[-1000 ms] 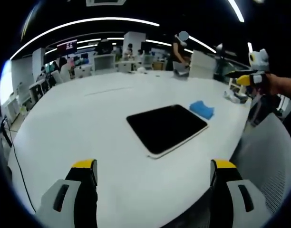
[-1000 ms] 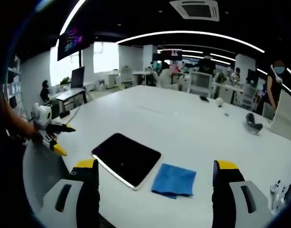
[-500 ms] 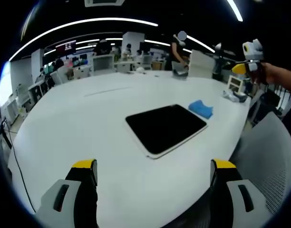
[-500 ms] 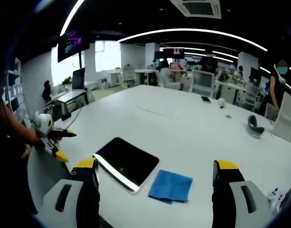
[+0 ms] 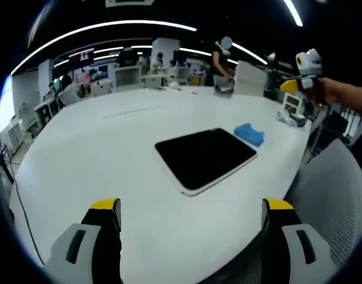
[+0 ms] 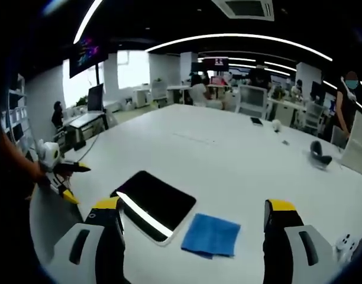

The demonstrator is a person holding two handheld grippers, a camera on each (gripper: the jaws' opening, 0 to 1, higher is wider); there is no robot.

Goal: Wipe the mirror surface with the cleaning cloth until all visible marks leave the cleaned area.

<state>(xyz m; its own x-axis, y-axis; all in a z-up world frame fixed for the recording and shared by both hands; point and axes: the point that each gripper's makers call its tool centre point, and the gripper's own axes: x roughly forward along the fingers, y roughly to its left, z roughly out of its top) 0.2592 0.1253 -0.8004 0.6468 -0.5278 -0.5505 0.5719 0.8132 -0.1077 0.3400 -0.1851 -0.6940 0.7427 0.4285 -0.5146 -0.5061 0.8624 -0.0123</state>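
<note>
A dark rectangular mirror [image 5: 205, 157] with a pale rim lies flat on the white table [image 5: 98, 160]; it also appears in the right gripper view as mirror [image 6: 154, 202]. A blue cleaning cloth [image 5: 249, 134] rests just beyond its far right corner, apart from it, and shows as cloth [image 6: 210, 235] beside the mirror. My left gripper [image 5: 191, 222] hovers open over the near table edge, nothing between its jaws. My right gripper [image 6: 191, 222] is open above the cloth and mirror. The right gripper [image 5: 303, 77] shows held up at the far right, the left gripper [image 6: 61, 174] at the left.
A grey mesh chair back [image 5: 332, 201] stands at the table's right edge. Small items [image 6: 318, 154] lie on the far part of the table. A white gadget [image 6: 345, 244] sits near the right edge. Desks, monitors and people fill the office behind.
The right gripper view has drifted slightly, so mirror and cloth sit a little lower and nearer. In the left gripper view the right gripper has risen. Mirror and cloth have not moved.
</note>
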